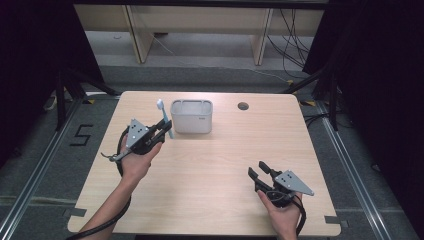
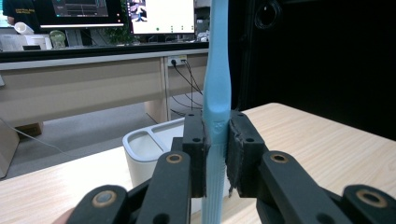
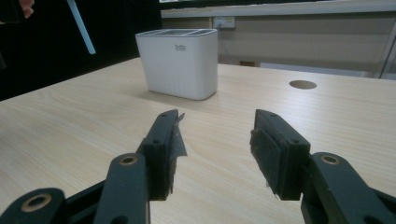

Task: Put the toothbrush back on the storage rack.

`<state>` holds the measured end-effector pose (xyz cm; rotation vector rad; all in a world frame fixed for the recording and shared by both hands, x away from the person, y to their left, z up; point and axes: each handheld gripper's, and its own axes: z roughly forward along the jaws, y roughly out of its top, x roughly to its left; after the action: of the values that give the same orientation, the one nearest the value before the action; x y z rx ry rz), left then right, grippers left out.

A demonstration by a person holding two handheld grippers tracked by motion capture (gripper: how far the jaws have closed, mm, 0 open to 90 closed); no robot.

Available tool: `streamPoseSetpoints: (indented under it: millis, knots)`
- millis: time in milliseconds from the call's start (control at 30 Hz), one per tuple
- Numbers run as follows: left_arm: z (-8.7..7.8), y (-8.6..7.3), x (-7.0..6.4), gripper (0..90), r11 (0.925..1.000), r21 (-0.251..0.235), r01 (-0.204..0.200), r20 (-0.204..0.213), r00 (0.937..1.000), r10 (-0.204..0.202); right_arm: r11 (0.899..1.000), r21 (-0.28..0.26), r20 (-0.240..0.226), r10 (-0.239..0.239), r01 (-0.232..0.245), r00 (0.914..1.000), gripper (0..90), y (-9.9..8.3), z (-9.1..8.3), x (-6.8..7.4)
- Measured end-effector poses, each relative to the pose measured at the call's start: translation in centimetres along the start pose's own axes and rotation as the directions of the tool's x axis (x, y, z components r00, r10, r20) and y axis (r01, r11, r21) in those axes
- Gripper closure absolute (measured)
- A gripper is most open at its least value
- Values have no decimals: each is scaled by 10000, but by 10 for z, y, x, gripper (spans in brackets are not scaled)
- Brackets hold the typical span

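Jaws of the left gripper pinch a blue toothbrush upright; the right gripper gapes wide, facing the white holder.

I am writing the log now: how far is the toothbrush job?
Done: the left tool has gripped the toothbrush and holds it upright beside the holder. Left: putting it into the holder. The right tool is open and holds nothing.
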<state>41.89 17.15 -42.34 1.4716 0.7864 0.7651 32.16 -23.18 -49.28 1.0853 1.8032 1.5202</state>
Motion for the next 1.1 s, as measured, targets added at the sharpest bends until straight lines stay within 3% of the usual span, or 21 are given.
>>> streamPoseSetpoints:
  millis: [33, 100, 200, 433, 467, 500, 633, 900, 1000, 1100]
  knots:
    - [1, 1, 0, 785, 10000, -45, 14, 1, 10000, -14, 9992, -291, 237, -279, 286, 9993, 518, 0, 1, -1]
    - [2, 2, 1, 785, 10000, -52, -19, -43, 10000, 19, 9998, 68, 105, 197, -198, 9998, 516, -1, 0, 2]
    - [4, 5, 3, 785, 9999, -97, -56, -89, 9999, 55, 9998, -156, -59, -93, 92, 9999, 512, -2, 2, 0]
    - [12, 12, 12, 785, 9998, -175, -121, -320, 9994, 116, 9999, -69, -119, 142, -143, 9998, 512, -2, 2, 2]
    - [14, 13, 14, 785, 9997, -170, -161, -365, 9992, 155, 9998, -76, -57, -193, 193, 9998, 512, -2, 1, 0]
    - [15, 14, 15, 785, 9997, -162, -167, -394, 9991, 161, 9997, -138, -10, -202, 201, 9998, 512, -2, 1, 0]
    - [20, 18, 20, 785, 9997, -193, -165, -479, 9987, 156, 9998, -154, -158, 136, -138, 9998, 511, -2, 2, 1]
    - [30, 24, 27, 784, 9996, -205, -172, -578, 9982, 160, 9998, -200, -116, -65, 63, 9999, 507, -2, 2, -1]
    - [32, 27, 28, 784, 9995, -269, -157, -627, 9979, 140, 9999, 100, 12, 55, -55, 10000, 505, -2, 1, 0]
    - [36, 29, 30, 784, 9995, -306, -105, -663, 9978, 84, 9999, -86, -85, 93, -94, 9999, 504, -2, 2, 0]
